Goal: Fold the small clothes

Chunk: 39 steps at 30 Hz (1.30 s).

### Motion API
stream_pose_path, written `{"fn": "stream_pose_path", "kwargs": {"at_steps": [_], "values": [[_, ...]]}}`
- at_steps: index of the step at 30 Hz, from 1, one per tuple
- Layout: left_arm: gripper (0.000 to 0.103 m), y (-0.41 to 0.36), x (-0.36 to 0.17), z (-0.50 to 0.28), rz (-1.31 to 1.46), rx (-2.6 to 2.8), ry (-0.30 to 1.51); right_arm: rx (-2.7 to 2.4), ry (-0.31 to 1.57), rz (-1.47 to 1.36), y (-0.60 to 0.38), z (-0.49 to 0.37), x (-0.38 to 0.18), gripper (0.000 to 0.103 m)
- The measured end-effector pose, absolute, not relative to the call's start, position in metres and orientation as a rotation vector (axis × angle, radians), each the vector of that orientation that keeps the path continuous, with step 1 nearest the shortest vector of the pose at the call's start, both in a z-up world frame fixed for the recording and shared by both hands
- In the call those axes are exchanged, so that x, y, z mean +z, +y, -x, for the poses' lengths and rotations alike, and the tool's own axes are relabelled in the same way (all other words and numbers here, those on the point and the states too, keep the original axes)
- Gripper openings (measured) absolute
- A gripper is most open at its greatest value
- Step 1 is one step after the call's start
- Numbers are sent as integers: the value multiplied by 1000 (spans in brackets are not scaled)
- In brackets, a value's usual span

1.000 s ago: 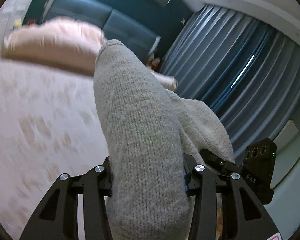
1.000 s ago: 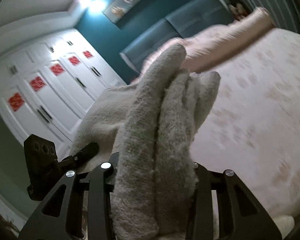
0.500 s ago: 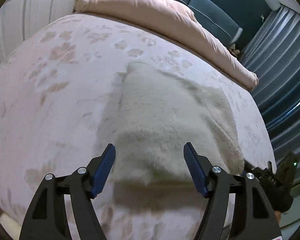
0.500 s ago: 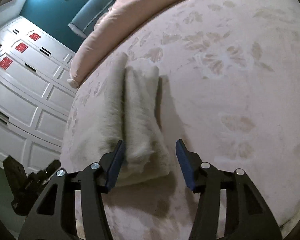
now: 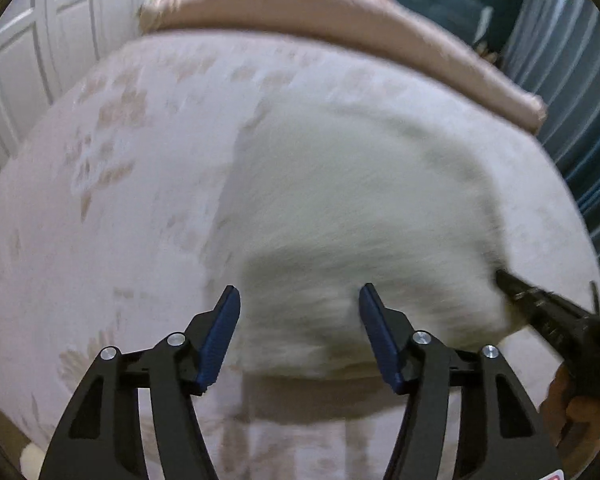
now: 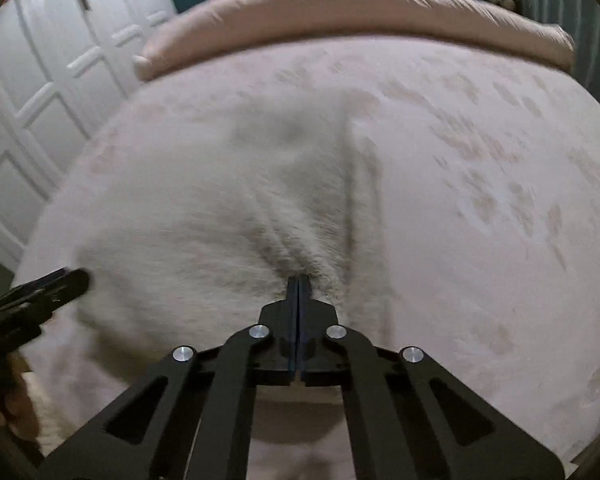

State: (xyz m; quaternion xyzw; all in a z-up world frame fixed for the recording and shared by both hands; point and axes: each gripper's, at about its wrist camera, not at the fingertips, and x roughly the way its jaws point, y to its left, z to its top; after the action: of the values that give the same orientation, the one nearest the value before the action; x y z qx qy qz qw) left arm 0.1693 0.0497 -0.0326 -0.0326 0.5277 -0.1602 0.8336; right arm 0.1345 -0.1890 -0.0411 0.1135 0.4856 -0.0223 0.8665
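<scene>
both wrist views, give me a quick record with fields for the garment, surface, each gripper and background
garment: fluffy cream knit garment, folded, lying on the bed
surface: pale pink bedspread with leaf print
left gripper: left gripper, jaws closing, astride the garment's near edge, pads not pressing it
right gripper: right gripper, jaws shut, tips at a puckered crease of the garment; whether cloth is pinched is unclear
background: rolled pink duvet at the far edge, white panelled wardrobe doors
</scene>
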Motion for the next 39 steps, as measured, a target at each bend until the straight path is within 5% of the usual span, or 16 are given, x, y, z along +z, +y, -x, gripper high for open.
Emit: {"fn": "stream_pose_path", "kwargs": {"at_steps": [7,9,11,12,15,17,22,26,34,39], "values": [[63,61,-48,-169,142,-338,1138,-19,1015,-307,-197,-142,-20,0],[63,61,-45,-167,138,-336,1140,-32,952,-372,-208,-148,1,10],[63,62,-44,-166,134,-335,1138,-34,936,-425,-219,-165,6,37],[63,61,-43,-166,133,-333,1137,-38,948,-431,-223,-175,3,41],[63,57,-42,-165,122,-328,1131,-15,1014,-438,-223,-204,-18,39],[63,56,-41,-165,115,-328,1128,17,1044,-430,-218,-215,-29,8],[64,55,-41,-165,115,-343,1124,-17,914,-430,-235,-208,-6,6],[65,50,-46,-166,114,-343,1127,-53,1084,-403,-237,-217,-64,7],[65,50,-42,-160,76,-323,1115,15,905,-397,-218,-152,14,8],[65,46,-42,-155,68,-305,1117,-35,1062,-278,-203,-133,-41,8]]}}
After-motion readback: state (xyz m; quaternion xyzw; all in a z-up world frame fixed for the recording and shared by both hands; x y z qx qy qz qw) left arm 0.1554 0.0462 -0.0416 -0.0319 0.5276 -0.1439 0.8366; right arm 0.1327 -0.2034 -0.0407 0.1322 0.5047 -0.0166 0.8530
